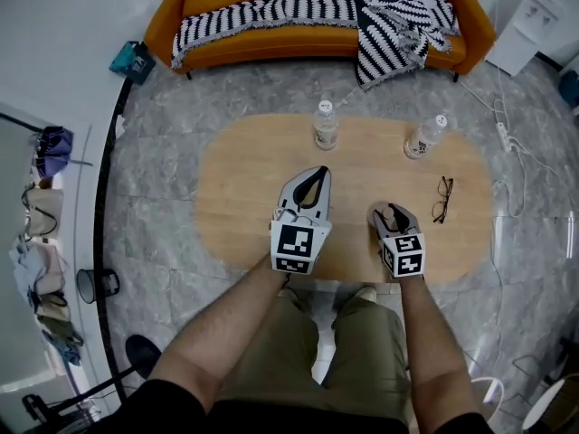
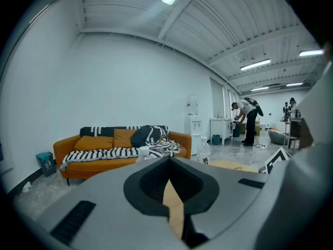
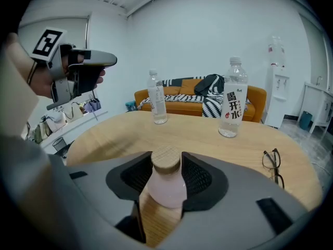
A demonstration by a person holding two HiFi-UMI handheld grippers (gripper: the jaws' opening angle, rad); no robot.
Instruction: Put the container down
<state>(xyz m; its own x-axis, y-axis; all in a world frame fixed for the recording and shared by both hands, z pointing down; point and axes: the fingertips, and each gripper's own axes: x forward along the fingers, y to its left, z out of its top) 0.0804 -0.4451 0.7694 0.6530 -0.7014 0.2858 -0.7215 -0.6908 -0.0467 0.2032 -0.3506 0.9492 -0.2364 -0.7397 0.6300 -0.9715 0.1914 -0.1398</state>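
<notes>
A small pink bottle with a wooden cap [image 3: 167,184] stands upright on the oval wooden table [image 3: 208,139], between the jaws of my right gripper [image 3: 167,163]. The jaws are open around it, with a sliver of table showing at its left side. In the head view the right gripper [image 1: 391,212] sits low over the table's near edge [image 1: 244,179] and hides the bottle. My left gripper [image 1: 318,172] hovers above the table to the left, shut with nothing in it. It also shows in the right gripper view, where the left gripper [image 3: 78,69] is raised at the left.
Two clear water bottles [image 1: 326,125] [image 1: 425,136] stand at the table's far side. Folded glasses [image 1: 442,199] lie to the right of the right gripper. An orange sofa [image 1: 317,16] with striped blankets stands beyond. A person [image 2: 247,121] bends over a counter far off.
</notes>
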